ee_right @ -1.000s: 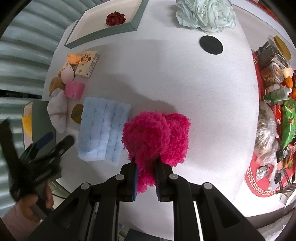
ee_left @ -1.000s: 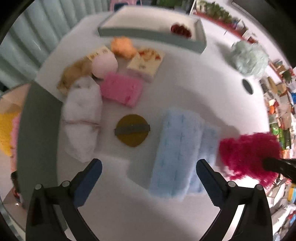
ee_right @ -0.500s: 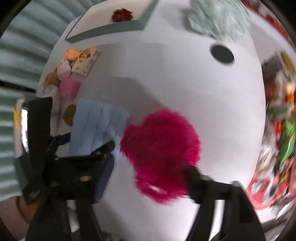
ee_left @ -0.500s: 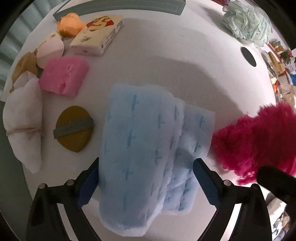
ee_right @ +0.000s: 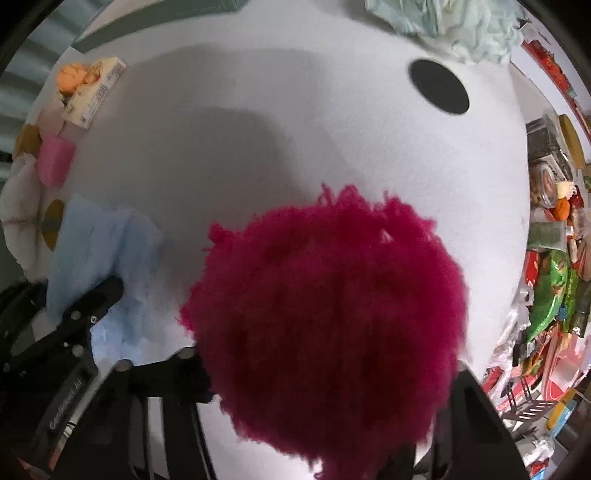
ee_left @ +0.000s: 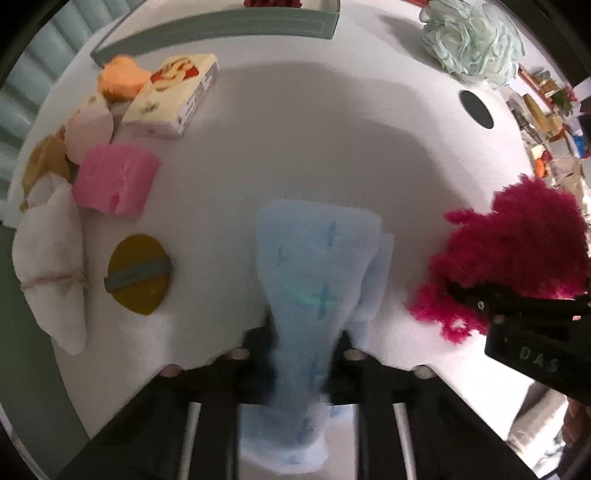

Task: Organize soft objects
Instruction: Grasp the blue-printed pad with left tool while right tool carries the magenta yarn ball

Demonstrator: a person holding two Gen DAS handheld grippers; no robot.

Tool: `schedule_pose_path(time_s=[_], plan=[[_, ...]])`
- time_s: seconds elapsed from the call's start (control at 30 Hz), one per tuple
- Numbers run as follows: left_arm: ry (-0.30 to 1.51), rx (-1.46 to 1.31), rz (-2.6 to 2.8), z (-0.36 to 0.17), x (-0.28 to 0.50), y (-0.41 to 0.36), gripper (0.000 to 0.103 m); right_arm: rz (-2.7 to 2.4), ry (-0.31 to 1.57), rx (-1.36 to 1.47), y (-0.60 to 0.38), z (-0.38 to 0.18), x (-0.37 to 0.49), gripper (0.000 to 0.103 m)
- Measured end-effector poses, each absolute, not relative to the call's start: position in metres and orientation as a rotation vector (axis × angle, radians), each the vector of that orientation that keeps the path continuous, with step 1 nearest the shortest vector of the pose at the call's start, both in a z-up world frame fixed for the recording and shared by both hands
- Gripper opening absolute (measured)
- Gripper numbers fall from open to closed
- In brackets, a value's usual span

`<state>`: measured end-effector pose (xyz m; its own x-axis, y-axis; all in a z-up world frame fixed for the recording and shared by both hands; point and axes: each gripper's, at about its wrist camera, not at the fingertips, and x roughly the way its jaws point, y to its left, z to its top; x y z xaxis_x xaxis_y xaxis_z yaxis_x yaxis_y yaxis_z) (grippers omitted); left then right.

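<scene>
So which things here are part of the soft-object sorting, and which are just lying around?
In the job:
- blue cloth, pinched in the left gripper
- magenta pompom, between the closing right gripper's jaws
- pink sponge, white bundle, green bath pouf, grey tray

Lying about:
- packets and jars beside the table
- black hole in the tabletop

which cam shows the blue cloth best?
Left wrist: the blue cloth runs down the frame's middle, pinched between the left tongs. Right wrist shows only a crumpled part at the left edge, partly behind those tongs.
</scene>
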<state>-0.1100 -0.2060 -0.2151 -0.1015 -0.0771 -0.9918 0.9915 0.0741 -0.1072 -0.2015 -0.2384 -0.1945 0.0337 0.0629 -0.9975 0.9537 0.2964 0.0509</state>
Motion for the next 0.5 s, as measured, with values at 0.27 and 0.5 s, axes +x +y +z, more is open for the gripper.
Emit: schedule_pose_path(time_s=[0.27, 0.5], plan=[[1.321, 0.929, -1.312, -0.178, -0.089, -0.18, 0.014, -0.868, 1.236, 1.1, -0.219, -0.156, -0.205, 0.052], [1.326, 0.888, -1.322, -0.147, -0.069, -0.159, 0.014, -0.822, 1.169, 1.1, -0.201, -0.119, -0.195, 0.052]])
